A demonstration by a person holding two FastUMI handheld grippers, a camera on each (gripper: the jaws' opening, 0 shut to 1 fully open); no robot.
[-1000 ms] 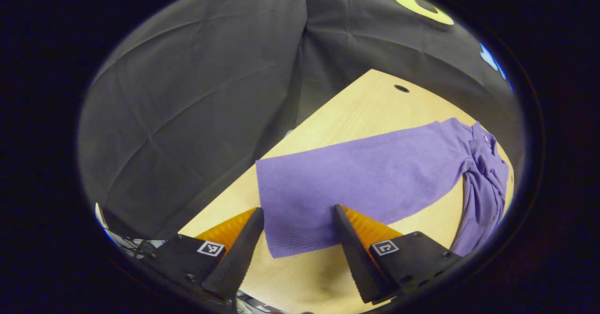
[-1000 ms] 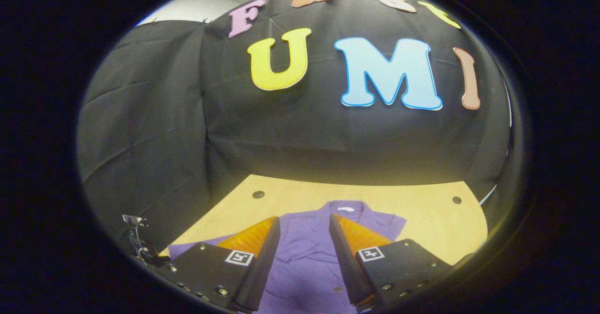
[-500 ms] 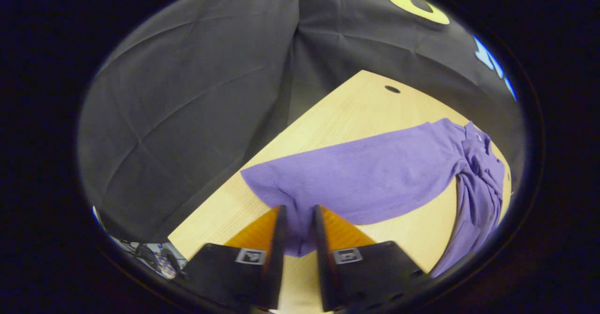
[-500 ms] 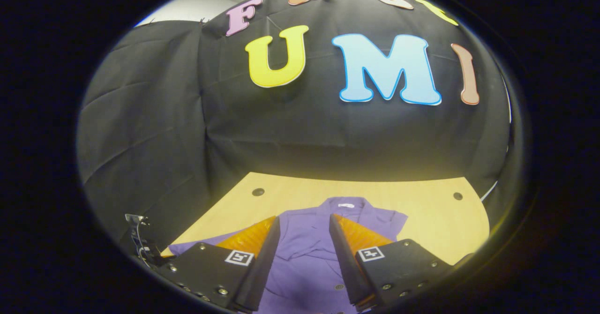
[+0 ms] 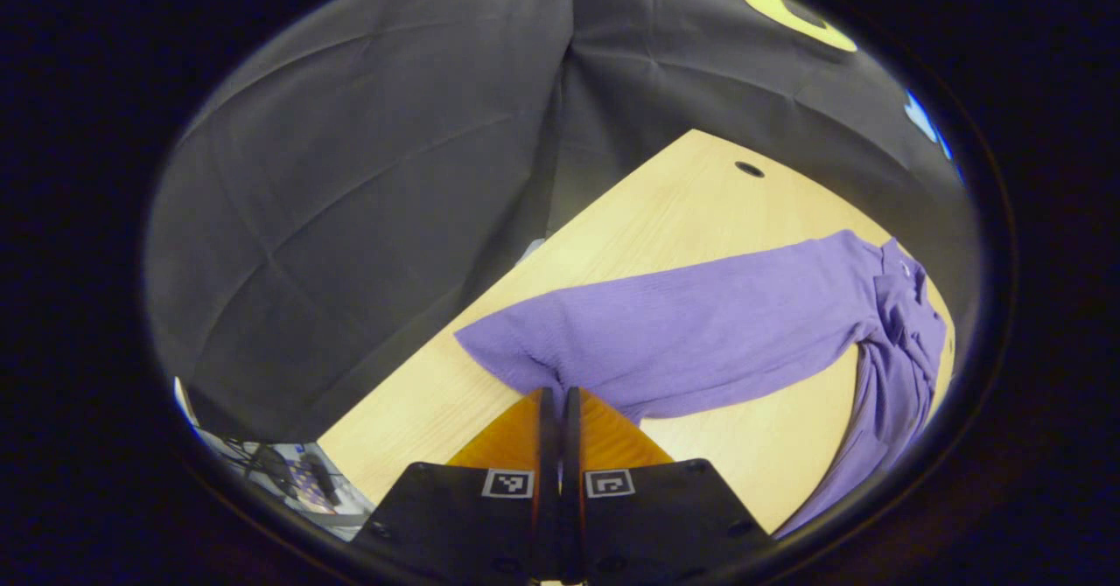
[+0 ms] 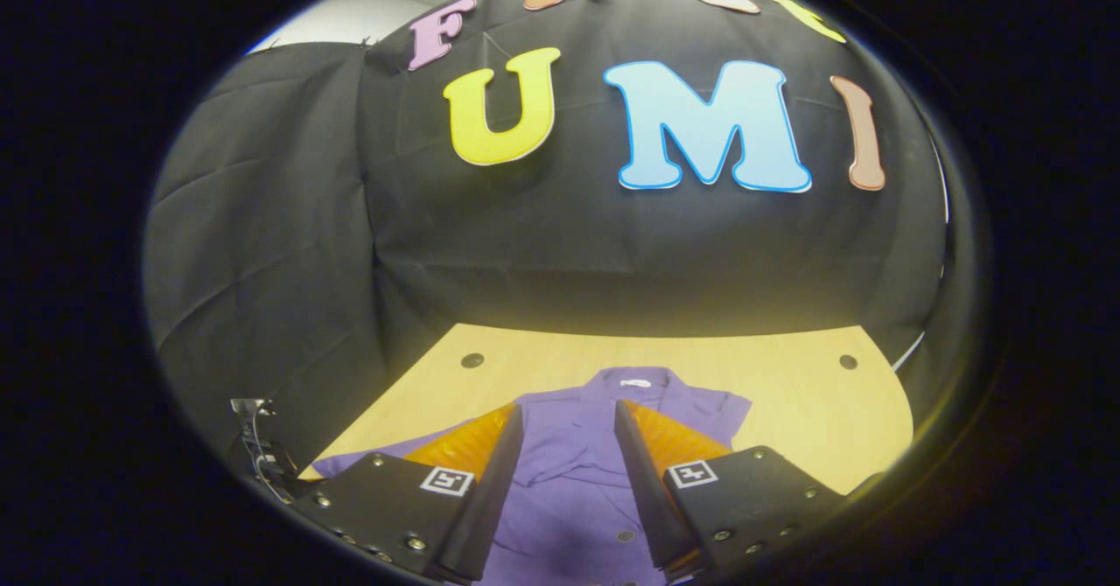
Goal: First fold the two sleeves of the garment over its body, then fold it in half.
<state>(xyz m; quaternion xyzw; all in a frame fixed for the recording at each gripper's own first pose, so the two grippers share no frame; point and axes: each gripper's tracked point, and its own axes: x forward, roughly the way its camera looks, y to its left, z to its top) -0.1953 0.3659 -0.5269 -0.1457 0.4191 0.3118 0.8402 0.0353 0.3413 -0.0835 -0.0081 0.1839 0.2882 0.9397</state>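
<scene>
I am pinching the cuff end of the purple sleeve [image 5: 691, 332] with my left gripper [image 5: 555, 398], both fingers pressed together on the fabric so that almost no gap shows between them. The cloth is bunching and lifting where I am gripping it, and the rest of the sleeve is lying stretched across the wooden table [image 5: 665, 201] toward the garment [image 5: 901, 350], whose body is crumpled at the far right edge of the left gripper view.

My right gripper [image 6: 567, 437] is hanging over the garment's [image 6: 569, 490] buttoned front with its fingers spread apart, gripping nothing. Beyond them the collar [image 6: 637, 382] is pointing toward the booth's wall, and past it the table [image 6: 787, 394] is running on to its far edge with two small round holes.
</scene>
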